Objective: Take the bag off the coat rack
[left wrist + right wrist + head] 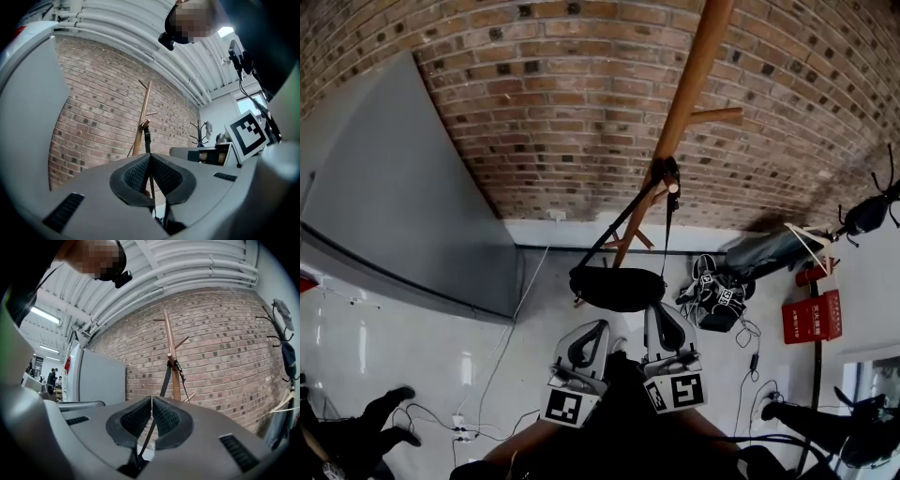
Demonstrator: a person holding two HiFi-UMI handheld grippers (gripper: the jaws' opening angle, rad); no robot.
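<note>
A wooden coat rack [689, 84] stands against the brick wall. A black bag [617, 288] hangs from one of its pegs by a dark strap [670, 225]. My left gripper [602, 325] and right gripper [661, 307] are side by side just below the bag in the head view, both pointing at it. In the left gripper view the jaws [150, 155] meet at the tips, with the rack [144, 108] and strap [147, 138] beyond them. The right gripper [151, 397] is likewise shut and empty, and the rack [171, 343] and strap [166, 378] show behind it.
A tall grey cabinet [394, 187] stands at the left. On the floor right of the rack lie a black backpack [717, 295] and a red box [814, 317]. A black coat stand [872, 211] is at the far right. Cables [487, 375] run across the floor.
</note>
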